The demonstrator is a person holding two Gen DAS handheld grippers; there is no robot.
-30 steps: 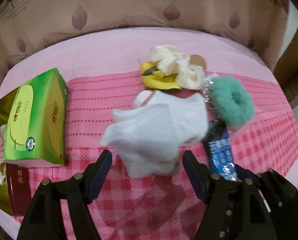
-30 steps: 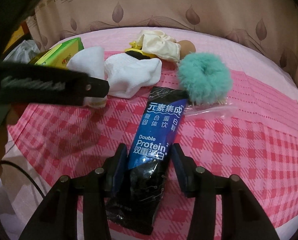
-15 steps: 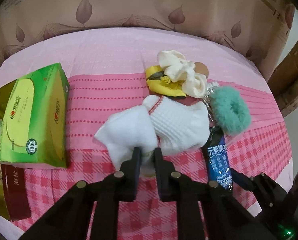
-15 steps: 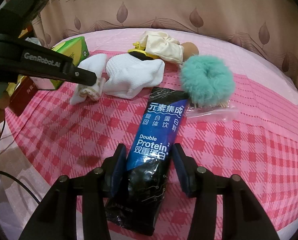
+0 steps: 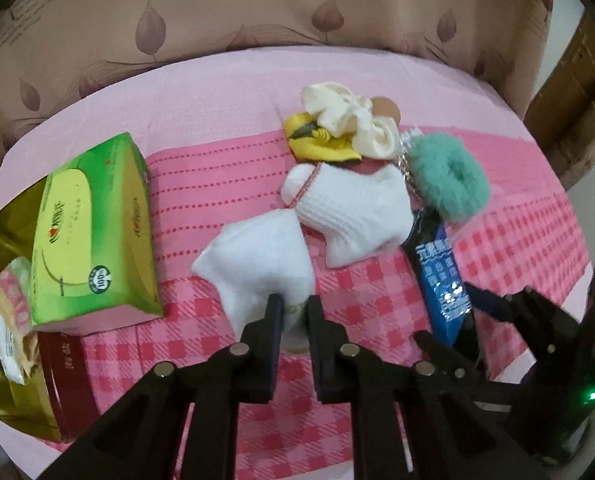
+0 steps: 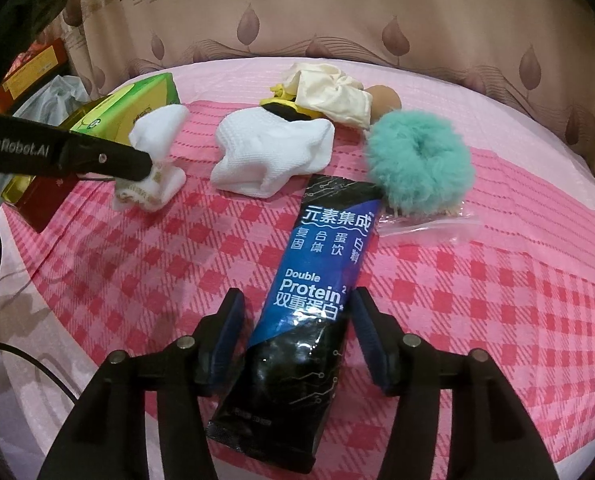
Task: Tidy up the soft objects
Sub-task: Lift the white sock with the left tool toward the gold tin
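Left claw [image 5: 293,312] pinching soft white sock [image 5: 257,264]; right claw [image 6: 297,320] opening, apart — glossy pouch [image 6: 309,280] between.

My work surface is a bed covered with a pink checked and striped cloth [image 6: 477,280]. On it lie a ribbed white sock [image 5: 353,208], a blue-and-black protein drink pouch [image 6: 317,272], a fluffy teal scrunchie [image 6: 417,160] resting on a clear plastic bag [image 6: 429,224], a cream fabric bundle [image 5: 349,120] over a yellow piece [image 5: 321,144], and a green tissue box [image 5: 93,236] at the left edge.
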